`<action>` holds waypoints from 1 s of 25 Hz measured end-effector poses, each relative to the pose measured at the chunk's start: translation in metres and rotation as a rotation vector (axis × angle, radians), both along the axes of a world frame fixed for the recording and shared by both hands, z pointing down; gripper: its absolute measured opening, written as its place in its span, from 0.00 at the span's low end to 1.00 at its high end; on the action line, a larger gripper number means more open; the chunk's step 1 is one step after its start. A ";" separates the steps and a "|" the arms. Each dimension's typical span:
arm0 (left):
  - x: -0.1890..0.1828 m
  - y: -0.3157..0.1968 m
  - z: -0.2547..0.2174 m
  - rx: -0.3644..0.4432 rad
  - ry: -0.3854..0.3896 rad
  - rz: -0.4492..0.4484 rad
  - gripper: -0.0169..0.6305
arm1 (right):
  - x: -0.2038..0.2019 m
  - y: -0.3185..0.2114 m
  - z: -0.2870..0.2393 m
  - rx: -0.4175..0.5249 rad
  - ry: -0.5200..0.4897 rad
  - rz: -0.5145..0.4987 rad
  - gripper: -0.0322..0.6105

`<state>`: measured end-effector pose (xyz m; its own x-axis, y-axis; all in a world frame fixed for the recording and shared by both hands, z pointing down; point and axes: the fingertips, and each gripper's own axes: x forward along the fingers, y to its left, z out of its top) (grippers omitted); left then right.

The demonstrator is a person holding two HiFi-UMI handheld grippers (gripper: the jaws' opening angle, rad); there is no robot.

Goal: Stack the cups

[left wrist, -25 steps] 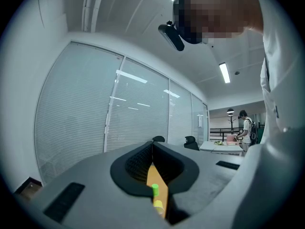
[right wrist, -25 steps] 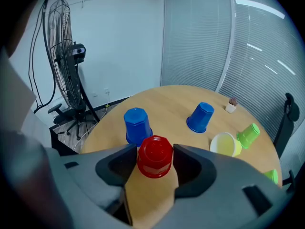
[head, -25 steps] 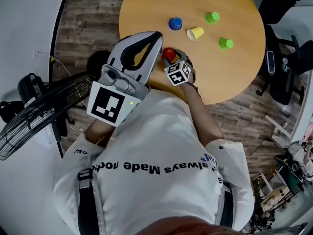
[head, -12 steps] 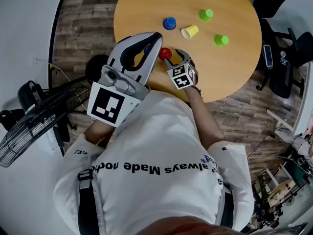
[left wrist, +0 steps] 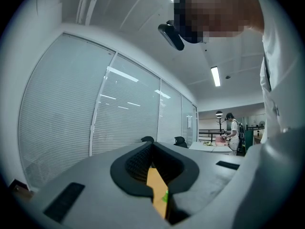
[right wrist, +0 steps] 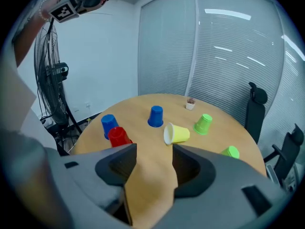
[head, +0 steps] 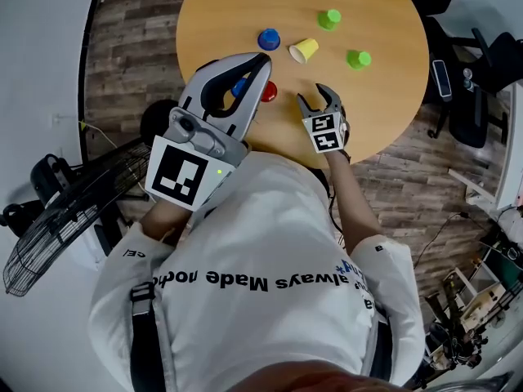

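Head view: right gripper (head: 315,96) hangs over the round table (head: 384,96), jaws spread wide, nothing between them. Left gripper (head: 263,58) is clamped tight, empty, at the table's near edge. Red cup (head: 268,92) stands upside down just beside a blue cup (head: 239,86). Beyond them sit a second blue cup (head: 269,39), a tipped yellow cup (head: 304,50), a far green cup (head: 329,18) and a right green cup (head: 358,59).

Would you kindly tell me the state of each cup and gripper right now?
Red cup: upside down.
Near blue cup: upside down.
Far blue cup: upside down.
Yellow cup: on its side.
Far green cup: upside down.
Near green cup: upside down.
Left gripper: shut, empty.
Right gripper: open, empty.
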<state>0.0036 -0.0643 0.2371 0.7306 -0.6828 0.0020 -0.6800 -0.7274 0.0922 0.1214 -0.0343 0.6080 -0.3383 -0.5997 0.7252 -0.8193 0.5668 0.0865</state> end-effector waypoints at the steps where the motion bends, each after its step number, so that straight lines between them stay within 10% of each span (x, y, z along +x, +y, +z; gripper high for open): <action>1: 0.001 -0.001 0.000 -0.001 -0.001 0.003 0.06 | 0.011 -0.002 0.002 0.000 0.005 0.022 0.43; 25: 0.002 -0.024 0.024 -0.065 -0.037 -0.014 0.06 | 0.177 -0.092 0.036 -0.020 0.163 0.260 0.43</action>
